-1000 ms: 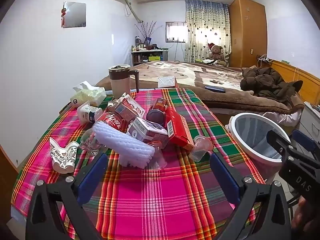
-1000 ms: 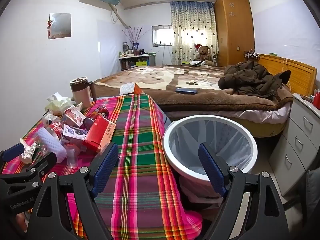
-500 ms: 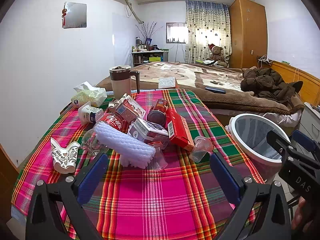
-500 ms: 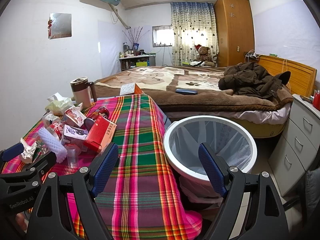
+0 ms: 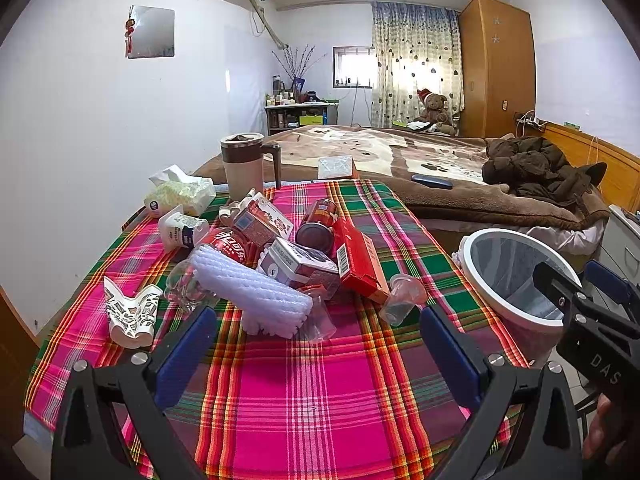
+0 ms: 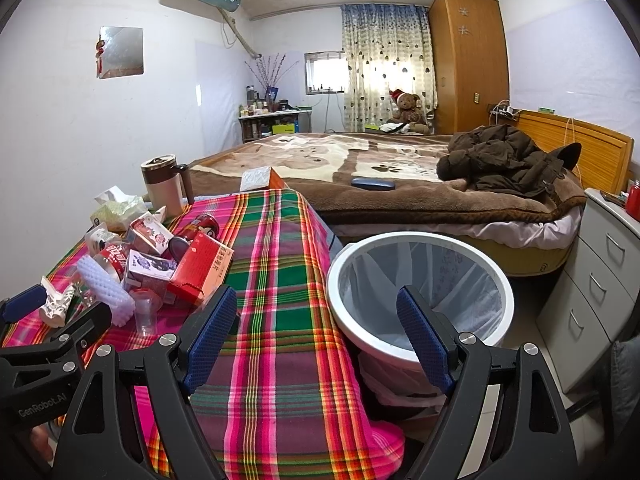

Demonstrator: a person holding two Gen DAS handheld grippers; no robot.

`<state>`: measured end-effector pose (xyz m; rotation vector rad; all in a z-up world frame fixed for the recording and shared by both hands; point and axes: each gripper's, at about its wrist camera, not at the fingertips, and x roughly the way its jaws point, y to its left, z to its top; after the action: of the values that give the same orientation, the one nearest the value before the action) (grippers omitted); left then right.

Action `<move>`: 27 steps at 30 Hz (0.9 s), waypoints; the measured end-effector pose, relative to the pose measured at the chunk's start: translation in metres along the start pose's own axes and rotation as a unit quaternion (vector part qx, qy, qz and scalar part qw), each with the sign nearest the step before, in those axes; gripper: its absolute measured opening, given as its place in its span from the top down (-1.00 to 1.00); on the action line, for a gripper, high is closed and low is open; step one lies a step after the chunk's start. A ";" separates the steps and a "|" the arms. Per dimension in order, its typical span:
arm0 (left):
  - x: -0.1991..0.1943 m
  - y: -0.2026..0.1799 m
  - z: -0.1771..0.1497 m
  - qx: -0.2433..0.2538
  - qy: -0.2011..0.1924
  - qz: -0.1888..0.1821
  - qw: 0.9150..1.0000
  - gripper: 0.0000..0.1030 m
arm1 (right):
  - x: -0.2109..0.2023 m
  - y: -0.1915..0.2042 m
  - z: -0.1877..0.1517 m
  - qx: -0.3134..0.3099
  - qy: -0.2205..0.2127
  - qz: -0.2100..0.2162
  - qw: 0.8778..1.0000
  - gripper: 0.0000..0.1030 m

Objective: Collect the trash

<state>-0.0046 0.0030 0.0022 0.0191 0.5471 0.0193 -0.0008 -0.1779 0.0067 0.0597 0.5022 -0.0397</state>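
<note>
The left claw (image 5: 318, 350) hangs over the near part of the table (image 5: 304, 396), its blue pads spread wide with nothing between them. The right claw (image 6: 316, 334) is likewise spread and empty, one pad over the plaid cloth, the other over the rim of the trash bin (image 6: 496, 280). The bin, white-rimmed and lined with a bag, stands on the floor just beside the table's right edge.

Beyond the left claw lies the trash heap. Nearest is a white foam sleeve (image 5: 250, 286), with a crushed paper cup (image 5: 130, 312) to its left and a clear plastic cup (image 5: 400, 298) to its right. Behind the sleeve sit a red box (image 5: 358, 260), a small carton (image 5: 300, 264), a cola bottle (image 5: 226, 242) and what looks like a dark can (image 5: 318, 226) on its side. Farther back, a lidded mug (image 5: 244, 166) stands upright at the table's far edge, a tissue pack (image 5: 180, 194) to its left.
</note>
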 end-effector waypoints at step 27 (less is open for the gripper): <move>-0.003 0.004 0.002 -0.001 -0.001 0.000 1.000 -1.00 | -0.001 0.001 0.000 -0.001 -0.001 0.000 1.000 -0.63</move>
<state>-0.0057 0.0068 0.0055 0.0168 0.5457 0.0203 -0.0012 -0.1772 0.0071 0.0577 0.4996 -0.0395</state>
